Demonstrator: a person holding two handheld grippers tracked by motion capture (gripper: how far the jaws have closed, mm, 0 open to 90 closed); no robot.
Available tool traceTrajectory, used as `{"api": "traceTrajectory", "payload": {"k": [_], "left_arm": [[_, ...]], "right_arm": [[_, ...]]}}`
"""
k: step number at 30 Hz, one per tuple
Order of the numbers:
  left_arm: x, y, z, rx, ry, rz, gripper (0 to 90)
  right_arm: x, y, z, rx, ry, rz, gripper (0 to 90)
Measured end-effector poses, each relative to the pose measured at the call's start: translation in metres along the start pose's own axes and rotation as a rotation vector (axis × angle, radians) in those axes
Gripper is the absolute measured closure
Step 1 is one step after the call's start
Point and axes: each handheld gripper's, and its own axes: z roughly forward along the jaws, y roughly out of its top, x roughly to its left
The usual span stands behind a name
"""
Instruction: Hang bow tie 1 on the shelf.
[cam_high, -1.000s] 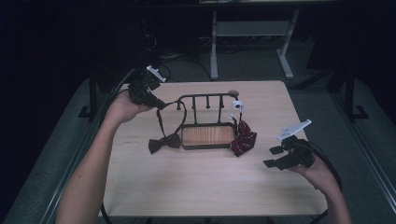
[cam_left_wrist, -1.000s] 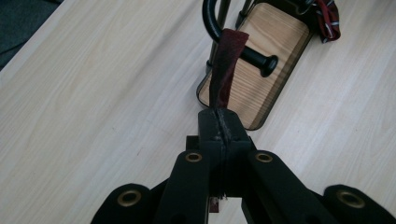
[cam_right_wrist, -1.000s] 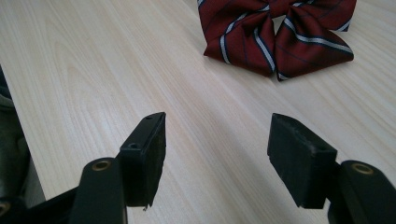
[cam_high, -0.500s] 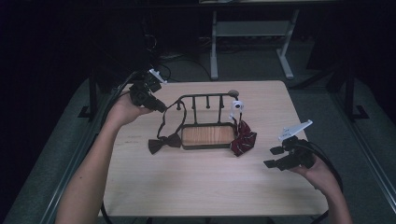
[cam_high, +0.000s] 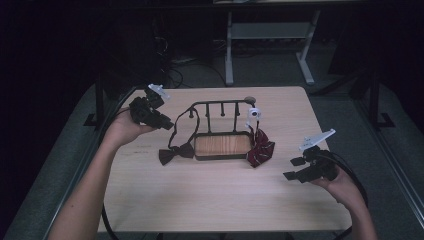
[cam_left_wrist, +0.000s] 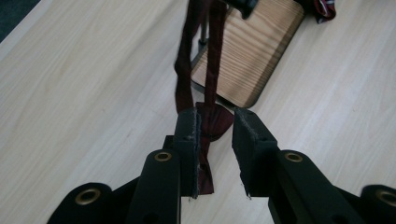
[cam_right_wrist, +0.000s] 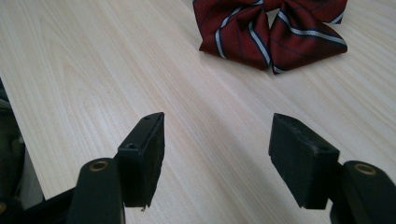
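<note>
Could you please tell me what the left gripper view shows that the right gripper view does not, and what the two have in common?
Left gripper view: the dark bow tie with its strap hanging from the rack, the rack's wooden base, and the left gripper, its jaws just opening, a gap beside the fabric. Right gripper view: the right gripper, jaws wide apart with nothing between them, above bare table. Both: the light wooden table and the red striped bow tie, of which the left gripper view catches just a corner.
</note>
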Motion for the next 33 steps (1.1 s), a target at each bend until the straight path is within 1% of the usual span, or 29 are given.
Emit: {"api": "traceTrajectory", "payload": {"k": [7, 11, 15, 16, 18, 21, 27, 29, 31, 33], "left_arm": [[-0.008, -0.010, -0.004, -0.013, -0.007, -0.001, 68.7], [-0.013, -0.015, -0.005, -0.021, -0.010, 0.008, 67.4], [-0.018, -0.018, -0.003, -0.024, -0.009, 0.015, 66.6], [-0.020, -0.020, -0.002, -0.026, -0.010, 0.024, 65.8], [-0.021, -0.021, -0.001, -0.030, -0.012, 0.023, 65.7], [-0.024, -0.026, 0.002, -0.030, -0.016, 0.032, 65.3], [-0.027, -0.033, 0.004, -0.040, -0.018, 0.027, 63.9], [-0.029, -0.036, 0.006, -0.042, -0.016, 0.027, 63.4], [-0.031, -0.042, 0.008, -0.038, -0.022, 0.029, 62.5], [-0.033, -0.045, 0.010, -0.044, -0.017, 0.022, 61.6]], "right_arm": [[-0.002, -0.001, -0.002, -0.005, -0.009, 0.006, 34.3], [-0.002, -0.002, -0.002, -0.005, -0.010, 0.008, 34.1], [-0.003, -0.002, -0.002, 0.000, -0.010, 0.017, 33.7], [-0.003, -0.003, -0.003, 0.002, -0.010, 0.016, 33.7], [-0.003, -0.003, -0.003, -0.001, -0.011, 0.019, 33.6], [-0.004, -0.004, -0.003, -0.003, -0.012, 0.018, 33.6], [-0.004, -0.004, -0.003, -0.002, -0.012, 0.019, 33.5], [-0.004, -0.004, -0.003, 0.000, -0.011, 0.024, 33.4], [-0.004, -0.004, -0.003, 0.000, -0.010, 0.025, 33.4], [-0.004, -0.004, -0.002, 0.002, -0.010, 0.026, 33.2]]}}
